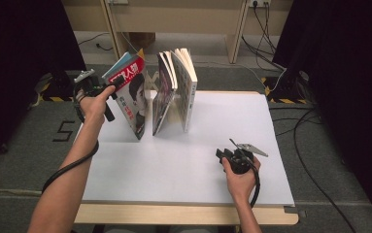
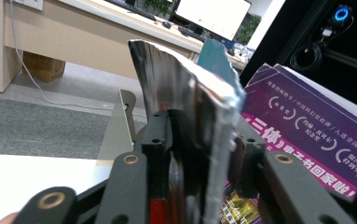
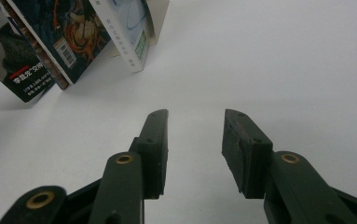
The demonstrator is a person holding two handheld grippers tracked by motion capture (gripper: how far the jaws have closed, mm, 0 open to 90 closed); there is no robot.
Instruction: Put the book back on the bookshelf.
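Bks on white tabletop (image 1: 183,160), upright row at far-left part. Your L gripper (image 1: 109,87) is at the top edge of the leftmost item, a magazine w/ a portrait cover (image 1: 134,104), which leans left, foot on the table, apart from the next bk. L gripper view: the magazine's glossy edge (image 2: 192,121) sits between the jaws at moderate width; left pad (image 2: 160,140) looks against it, right pad close by, so I read it as a loose hold, contact on that side not certain. Purple-cover bk (image 2: 306,140) just beyond. Middle bk (image 1: 163,94) and right bk (image 1: 186,87) stand near-upright, tilted, close together. Your R gripper (image 1: 224,156) rests low at near-right of the table, well apart from the row, jaws fairly wide, nothing between. Judgement: 2 bks look settled; magazine not yet squared up against the row. Left to do: stand it up, close the gap, release.
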